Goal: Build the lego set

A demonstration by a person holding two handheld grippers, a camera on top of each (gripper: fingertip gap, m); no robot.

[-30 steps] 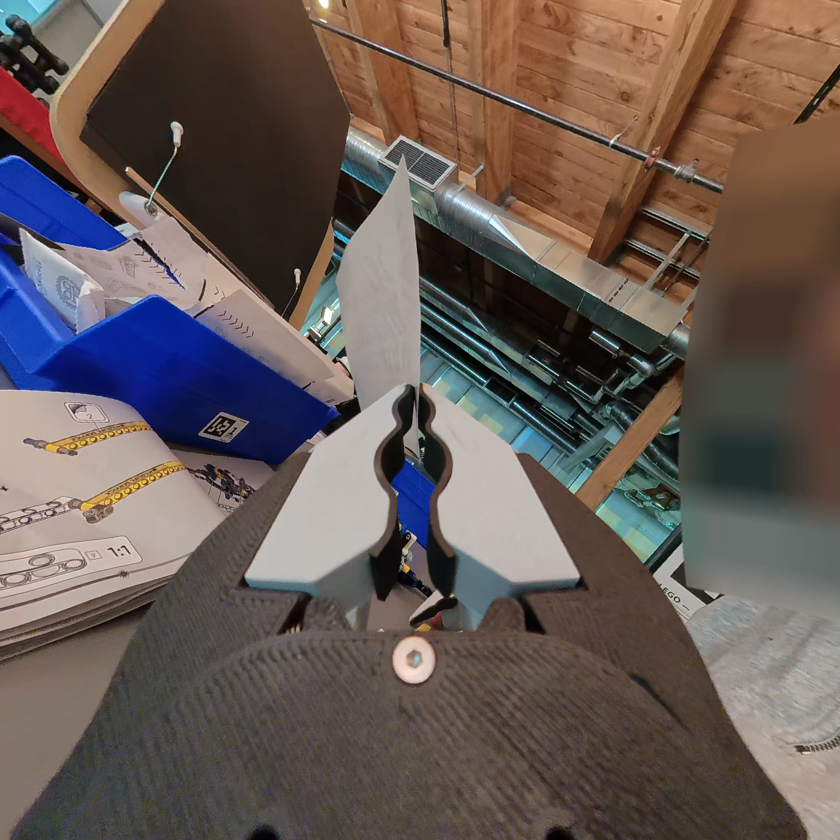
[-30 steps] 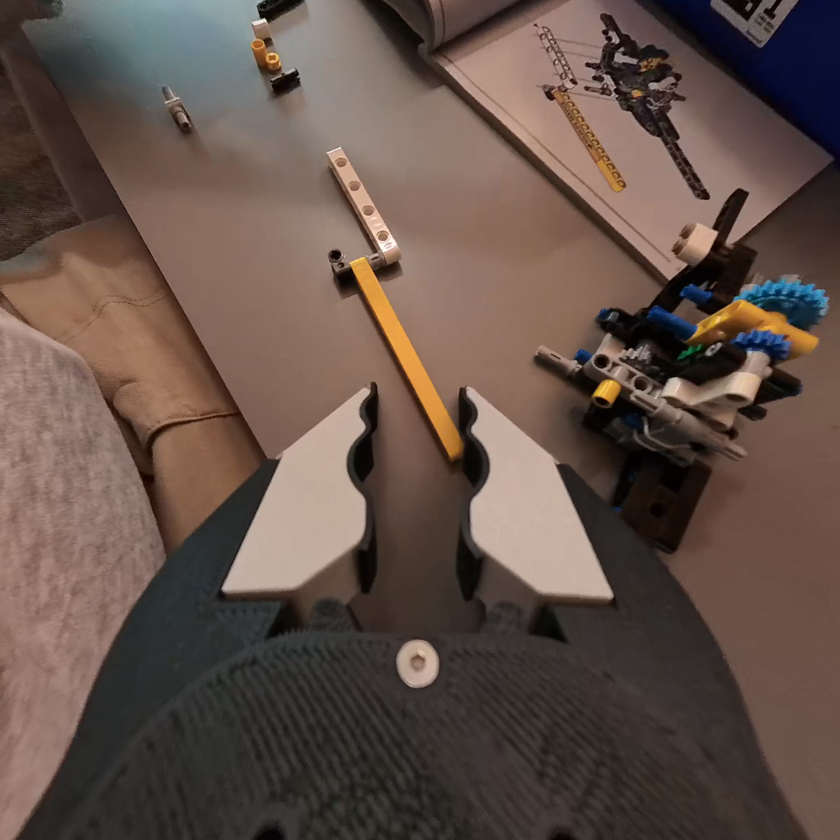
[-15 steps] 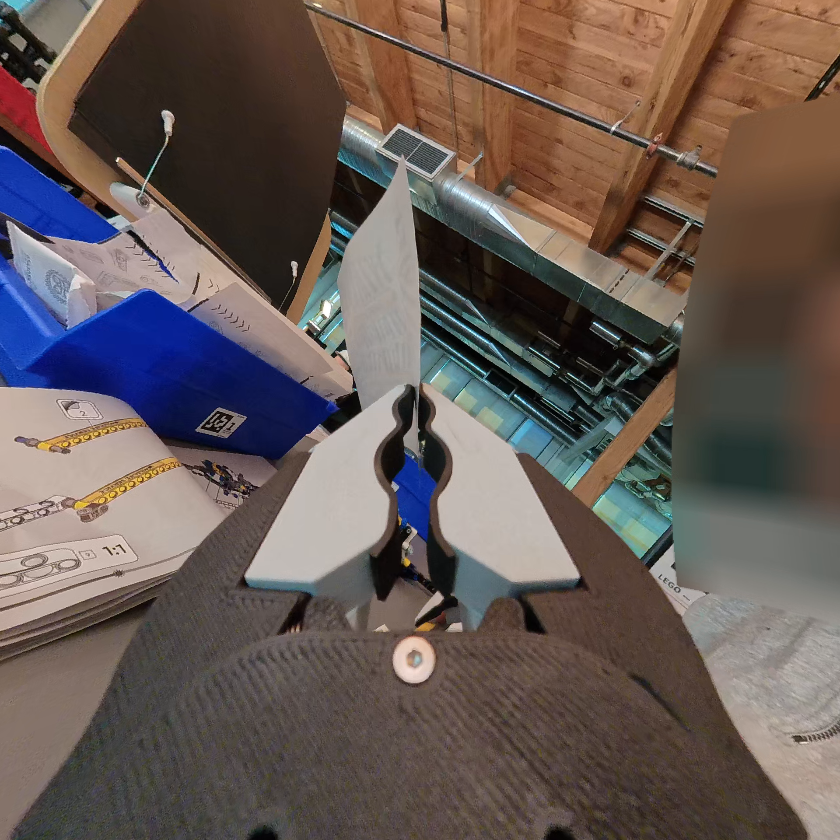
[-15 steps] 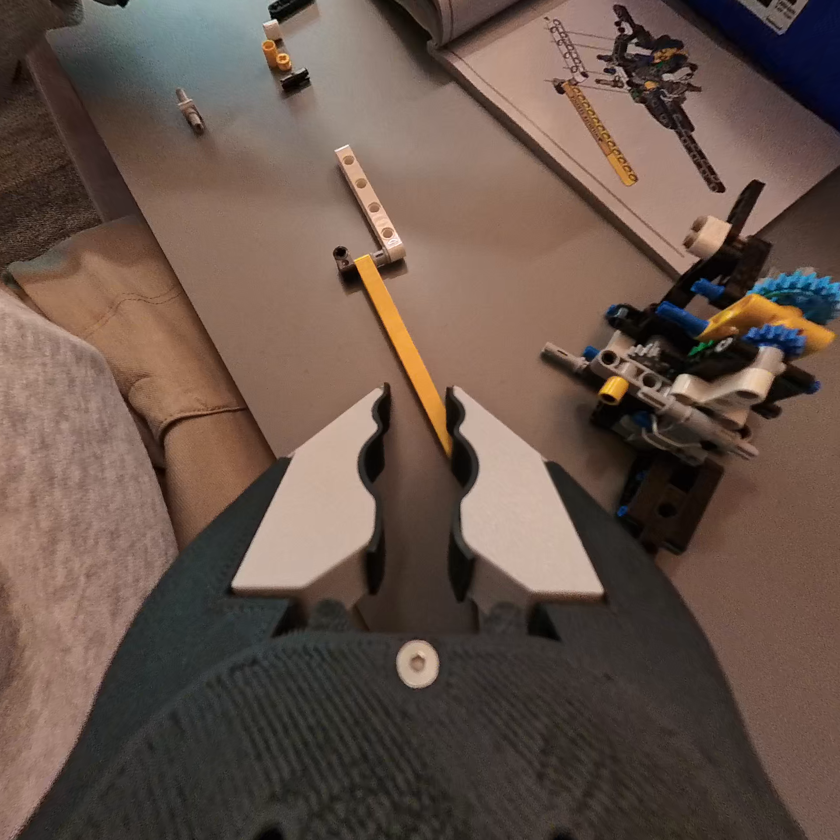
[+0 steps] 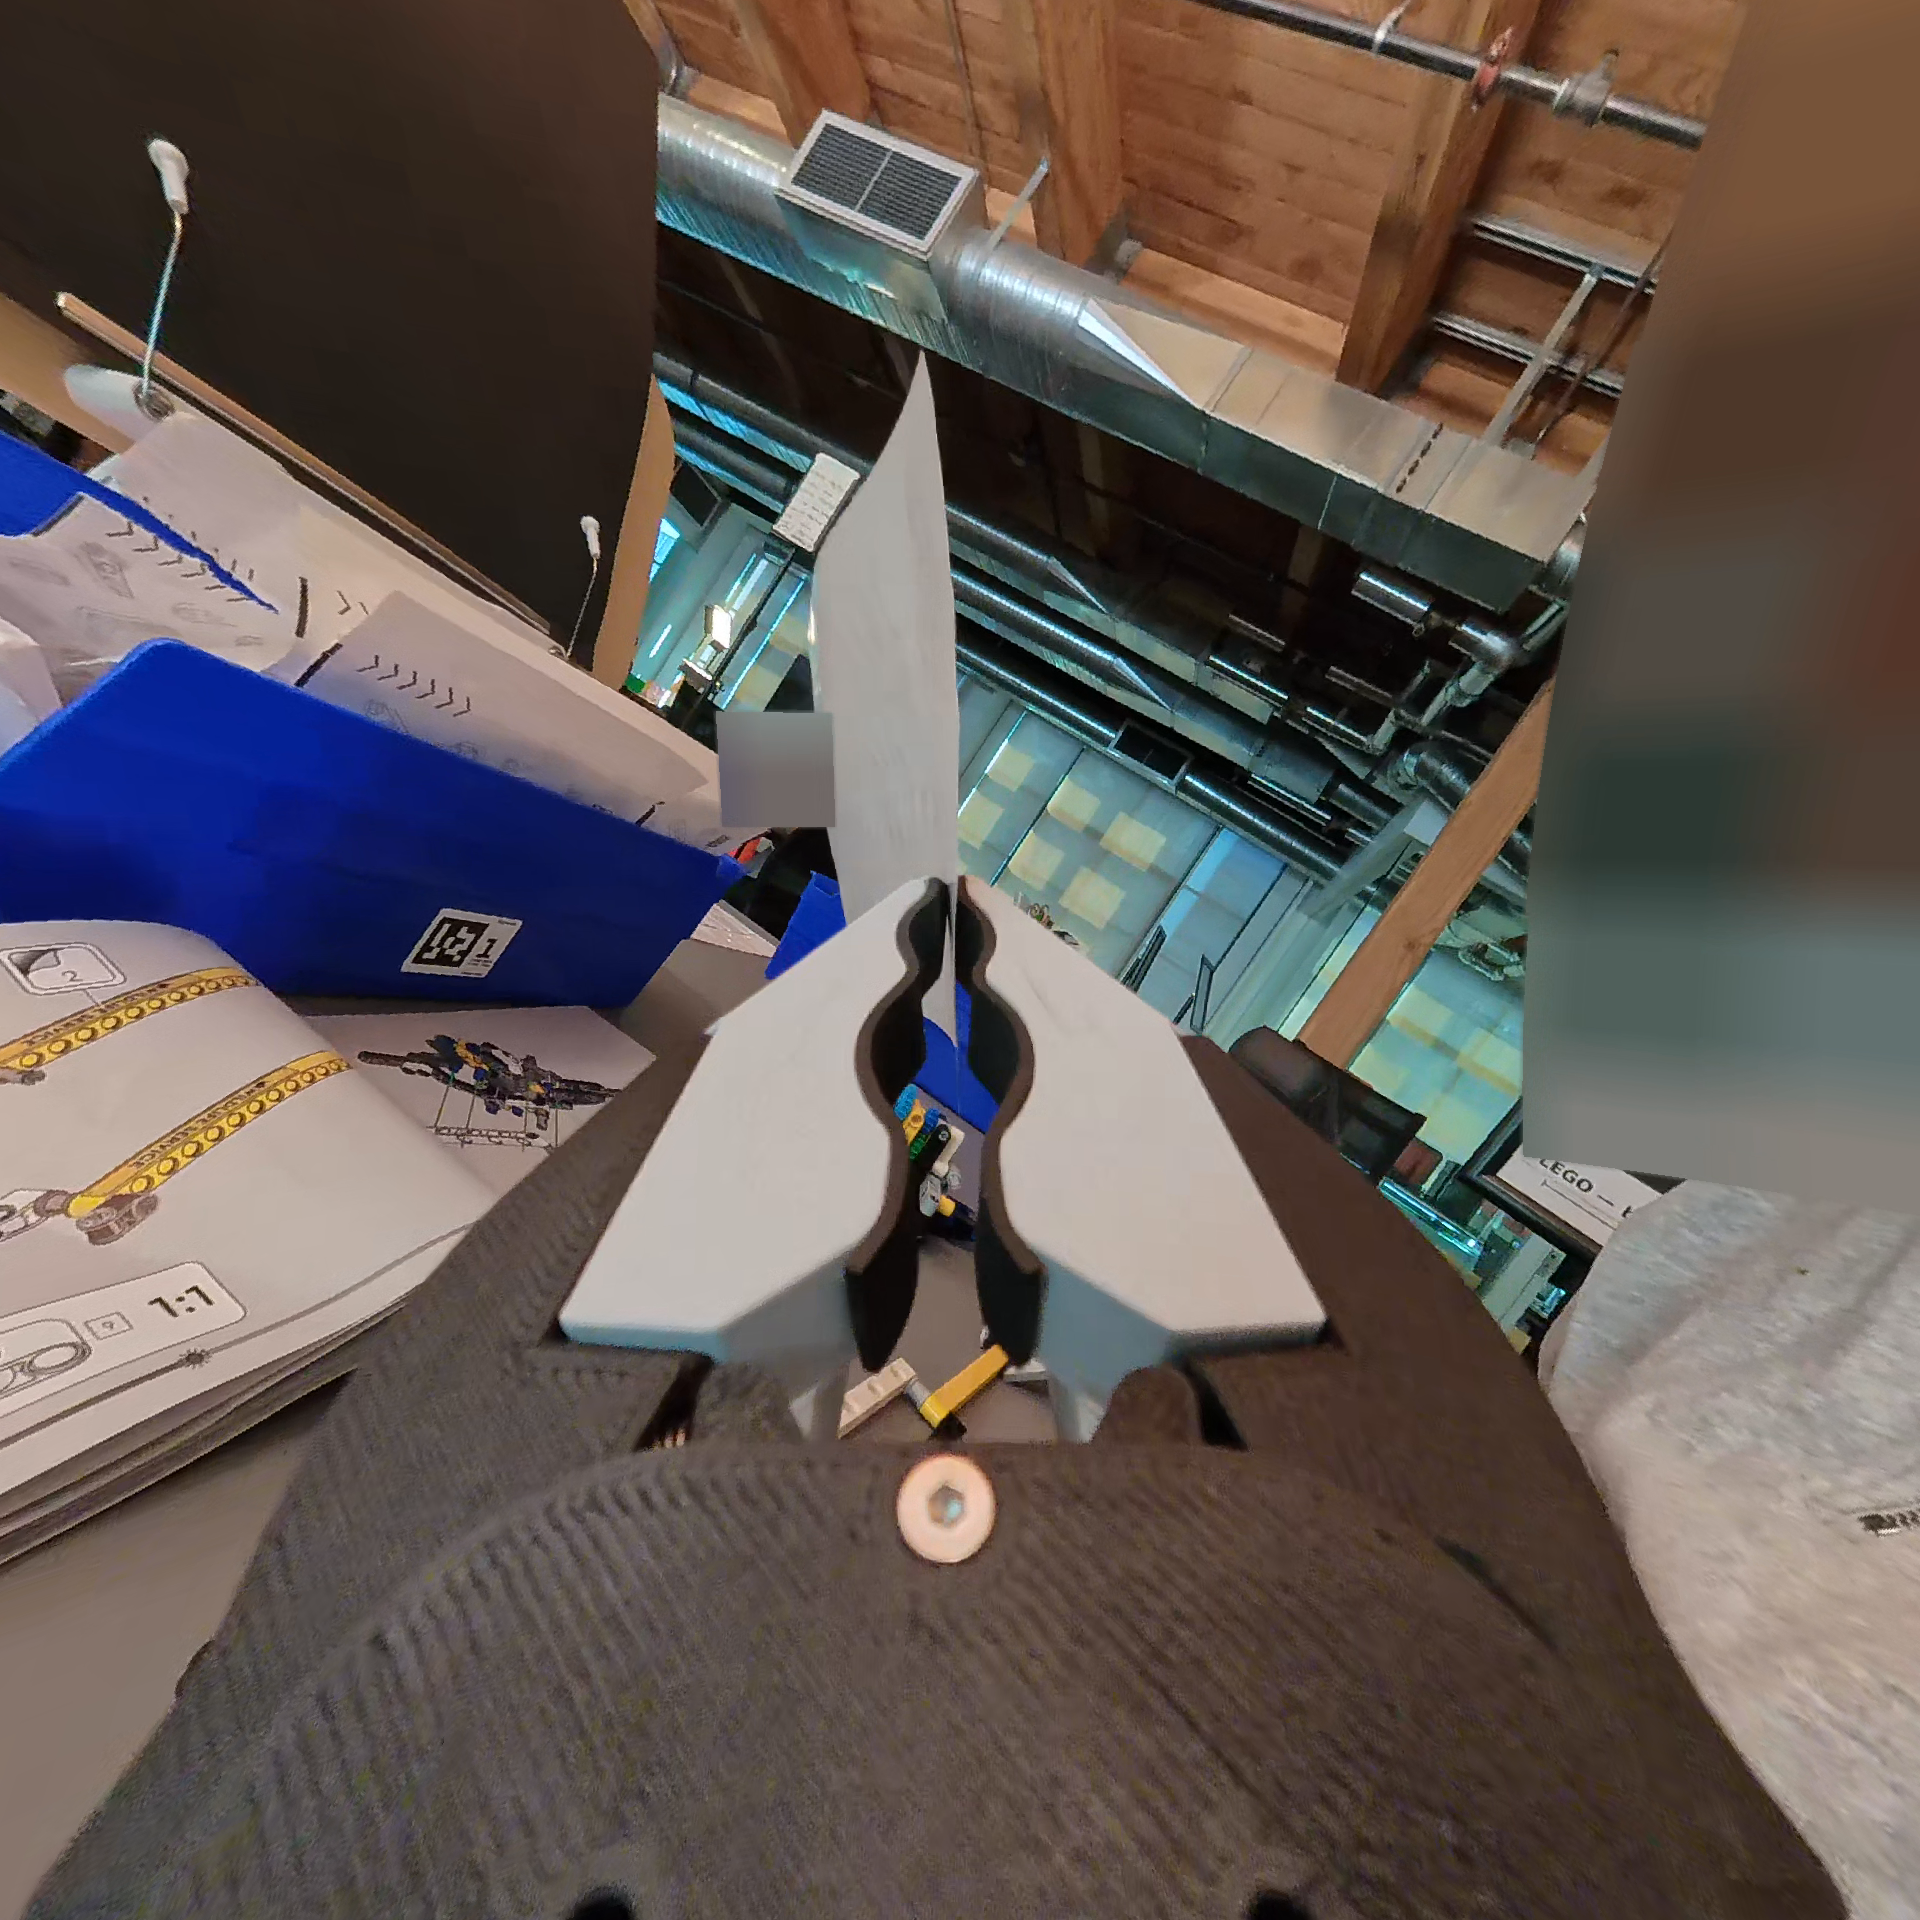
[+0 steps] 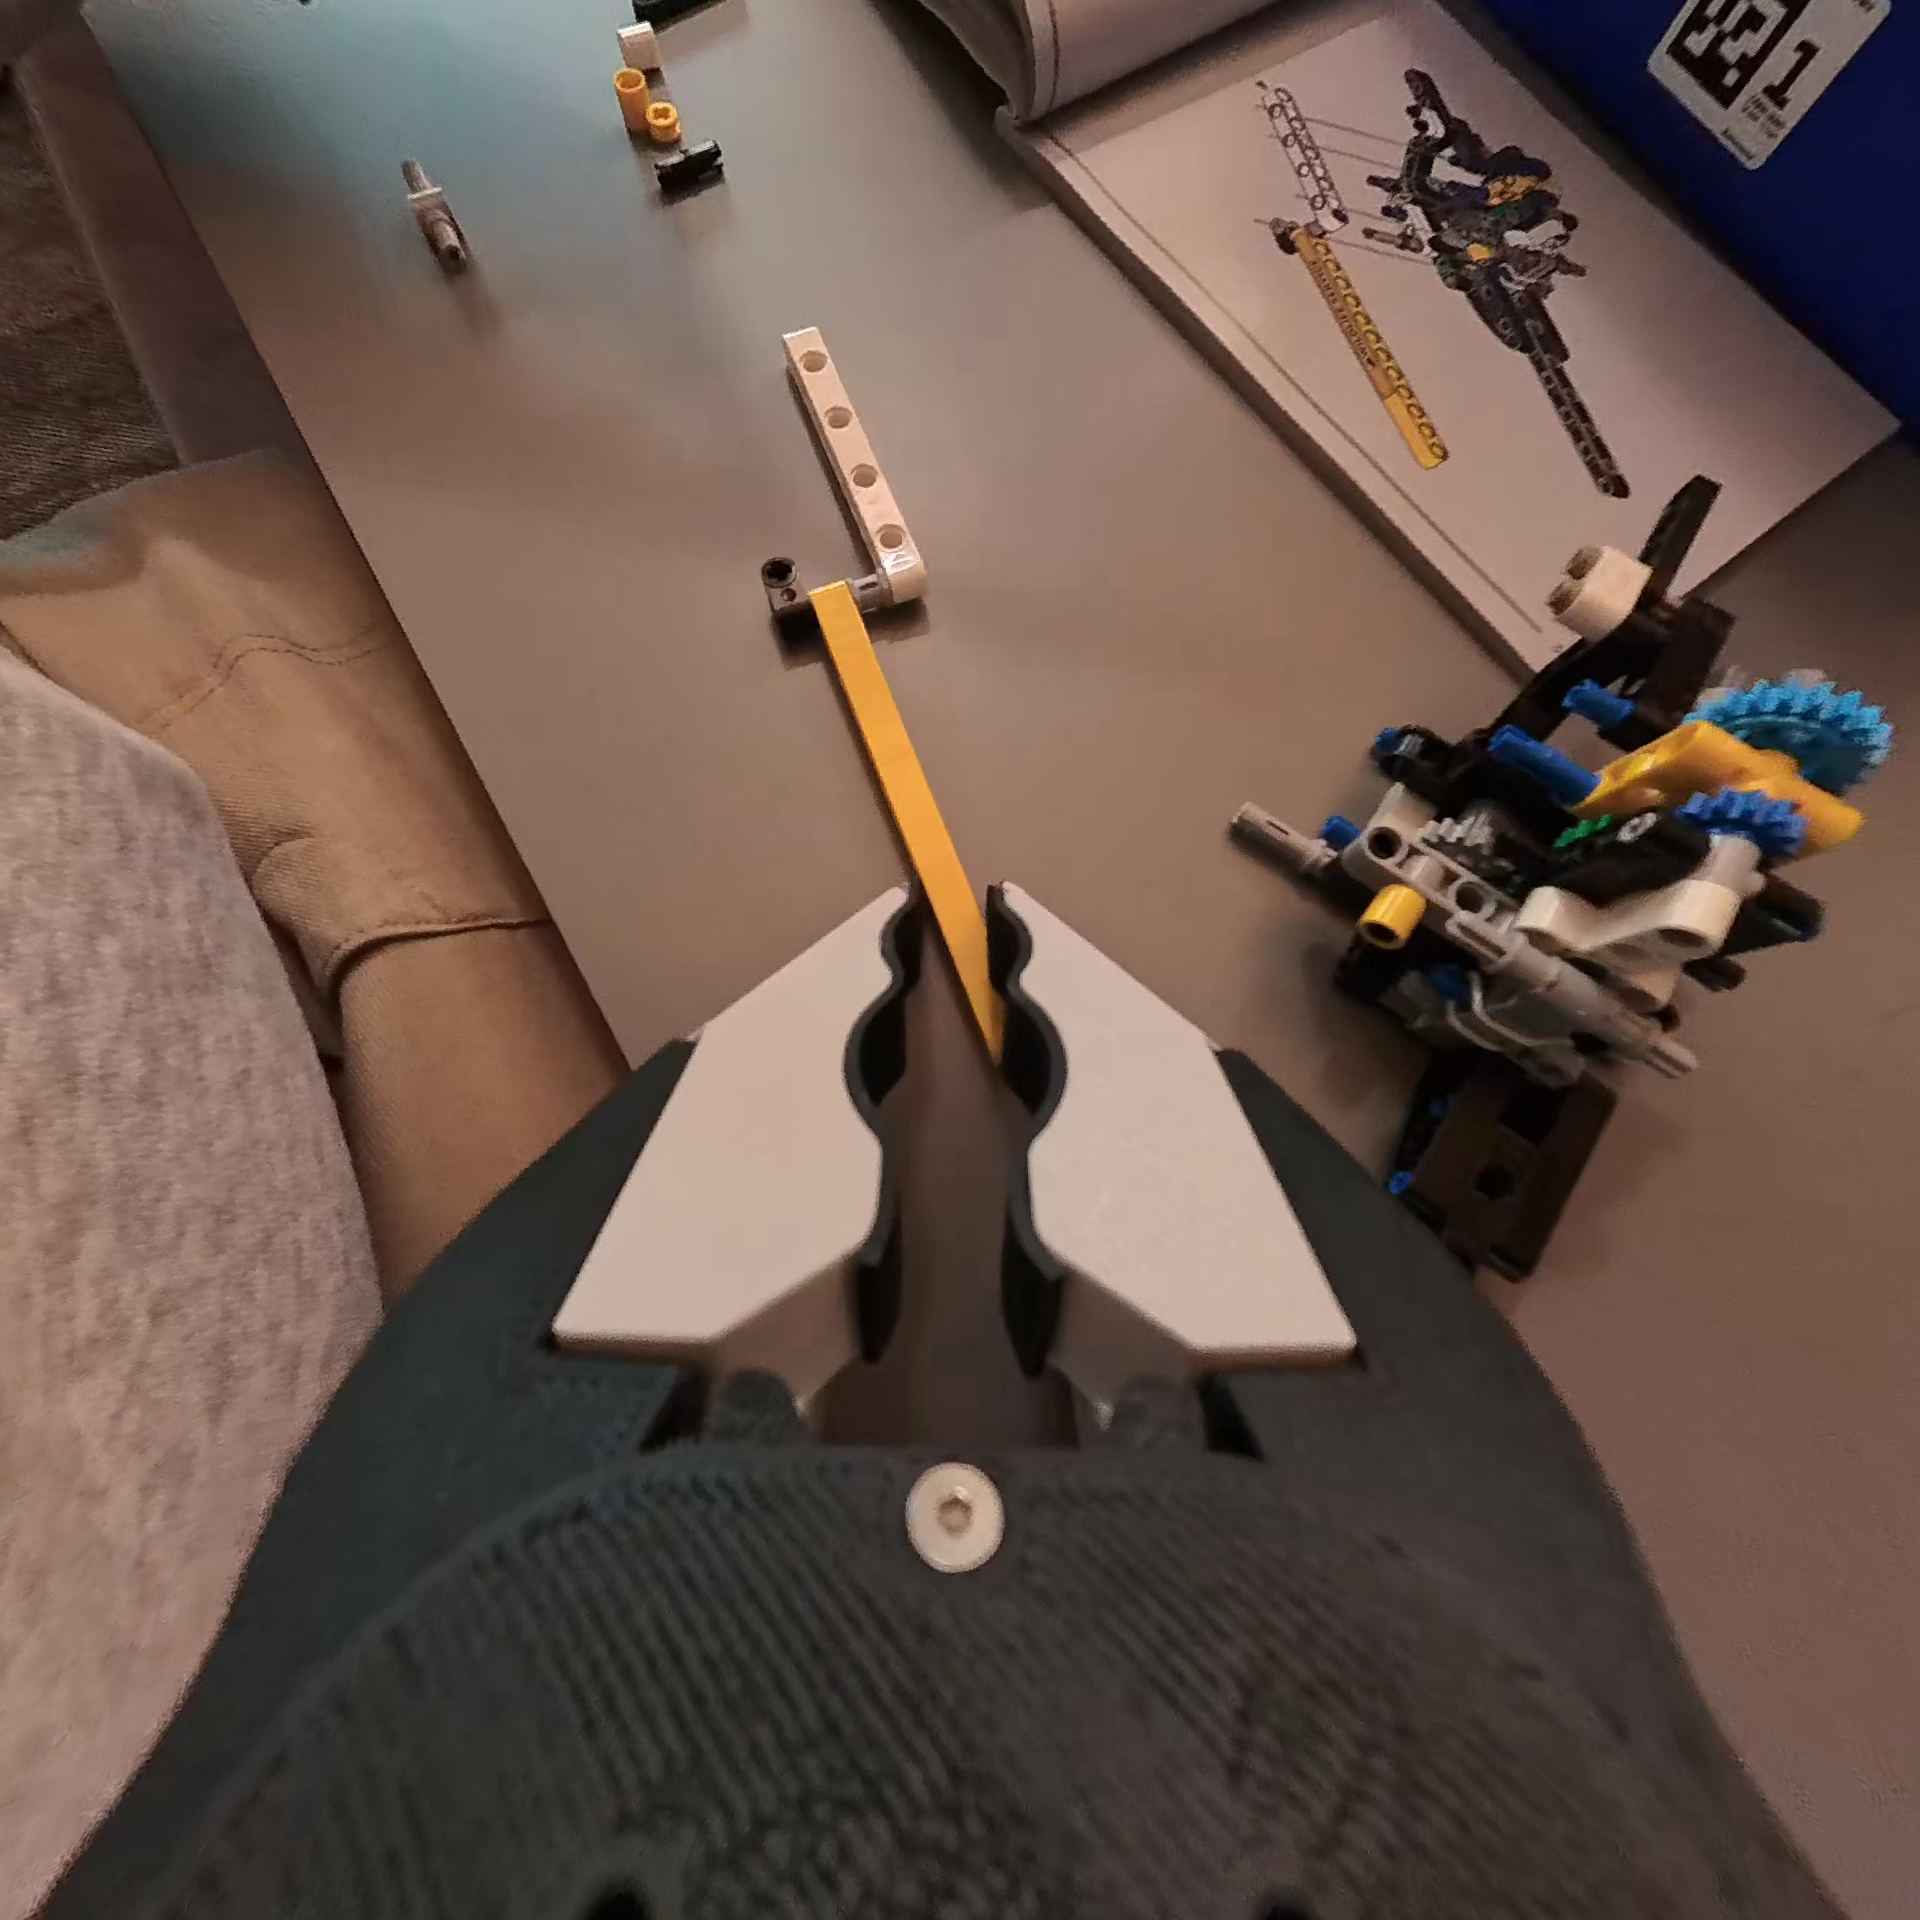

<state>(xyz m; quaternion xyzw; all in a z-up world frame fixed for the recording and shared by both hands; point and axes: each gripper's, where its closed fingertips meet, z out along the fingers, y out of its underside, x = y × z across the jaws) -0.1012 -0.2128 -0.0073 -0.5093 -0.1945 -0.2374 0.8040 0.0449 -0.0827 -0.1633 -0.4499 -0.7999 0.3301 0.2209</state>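
My right gripper [image 6: 954, 899] is low over the grey table [image 6: 623, 416], its jaws closed to the width of a long yellow beam [image 6: 883, 727]. The beam's near end lies between the fingertips. Its far end meets a white beam [image 6: 852, 457] and a small black connector [image 6: 781, 582]. The half-built model [image 6: 1558, 914], with blue gears and a yellow part, stands to the right. My left gripper [image 5: 948, 891] is shut on a booklet page [image 5: 894, 665] and holds it upright. The open instruction booklet [image 5: 208, 1143] lies to its left.
Small loose parts lie at the table's far end: orange bushes [image 6: 644, 104], a black pin [image 6: 688, 166], a grey axle pin [image 6: 436, 213]. A blue bin [image 5: 312, 831] with papers stands behind the booklet. A person's tan trouser leg [image 6: 312, 727] is along the table's left edge. My right fingertips sit around 25 cm from my left ones. It is some 15 cm from my left tips to the black pin [image 6: 688, 166].
My right gripper's jaws have narrowed from wide open to around the yellow beam's near end, and it has moved forward along the beam. My left gripper still holds the page and has shifted slightly.
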